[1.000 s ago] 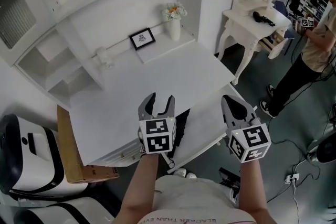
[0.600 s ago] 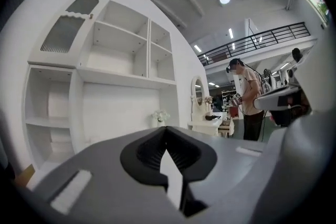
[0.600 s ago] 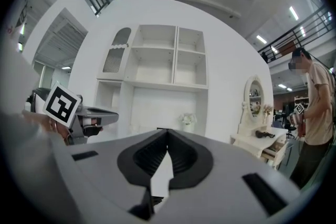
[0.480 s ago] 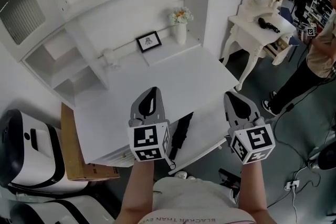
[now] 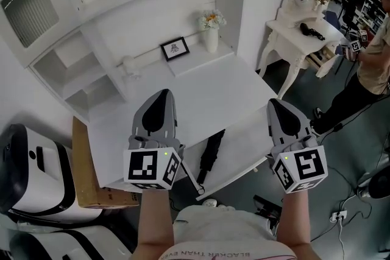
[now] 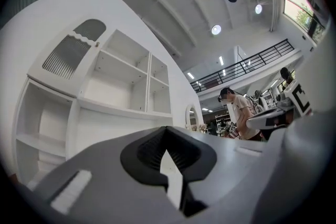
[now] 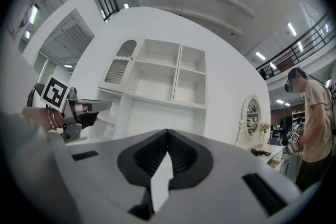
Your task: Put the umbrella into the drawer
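Observation:
The black folded umbrella (image 5: 210,155) lies in the pulled-out white drawer (image 5: 247,142) below the desk top (image 5: 201,94); its strap hangs over the drawer's front. My left gripper (image 5: 161,94) is raised above the desk, left of the umbrella, jaws shut and empty. My right gripper (image 5: 276,103) hovers over the drawer's right end, also shut on nothing. The left gripper view shows the closed jaws (image 6: 167,131) against the white shelf unit, and the right gripper view shows its closed jaws (image 7: 167,134) the same way. Neither gripper touches the umbrella.
A framed picture (image 5: 175,48) and a flower vase (image 5: 210,35) stand at the desk's back. A cardboard box (image 5: 85,175) and a white appliance (image 5: 30,173) sit at the left. At the right are a white dressing table (image 5: 298,30) and a standing person (image 5: 372,58).
The left gripper's jaws closed from open. Both grippers rose away from the drawer toward the camera. The umbrella stays lying in the drawer.

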Demonstrator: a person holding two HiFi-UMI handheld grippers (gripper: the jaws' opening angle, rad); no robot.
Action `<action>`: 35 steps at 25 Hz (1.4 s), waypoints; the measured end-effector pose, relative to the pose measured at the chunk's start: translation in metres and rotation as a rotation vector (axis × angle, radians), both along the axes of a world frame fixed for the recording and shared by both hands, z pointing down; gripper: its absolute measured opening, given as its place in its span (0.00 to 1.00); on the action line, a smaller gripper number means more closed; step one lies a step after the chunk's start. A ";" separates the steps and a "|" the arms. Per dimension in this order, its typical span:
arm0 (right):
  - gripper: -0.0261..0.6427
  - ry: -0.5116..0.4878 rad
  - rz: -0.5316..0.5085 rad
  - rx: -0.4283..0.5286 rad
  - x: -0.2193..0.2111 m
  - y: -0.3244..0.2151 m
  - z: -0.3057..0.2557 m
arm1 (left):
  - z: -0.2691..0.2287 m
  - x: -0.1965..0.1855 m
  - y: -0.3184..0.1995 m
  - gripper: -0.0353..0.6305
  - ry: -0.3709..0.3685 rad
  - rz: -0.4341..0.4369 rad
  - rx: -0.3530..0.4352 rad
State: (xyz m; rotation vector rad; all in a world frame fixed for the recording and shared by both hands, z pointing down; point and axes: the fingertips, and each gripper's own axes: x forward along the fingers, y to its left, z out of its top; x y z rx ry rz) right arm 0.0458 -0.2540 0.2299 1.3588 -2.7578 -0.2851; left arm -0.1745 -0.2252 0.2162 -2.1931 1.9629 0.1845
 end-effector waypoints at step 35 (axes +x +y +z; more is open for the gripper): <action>0.05 0.043 0.042 0.071 0.000 0.042 -0.021 | -0.026 0.005 0.043 0.06 -0.077 0.080 0.063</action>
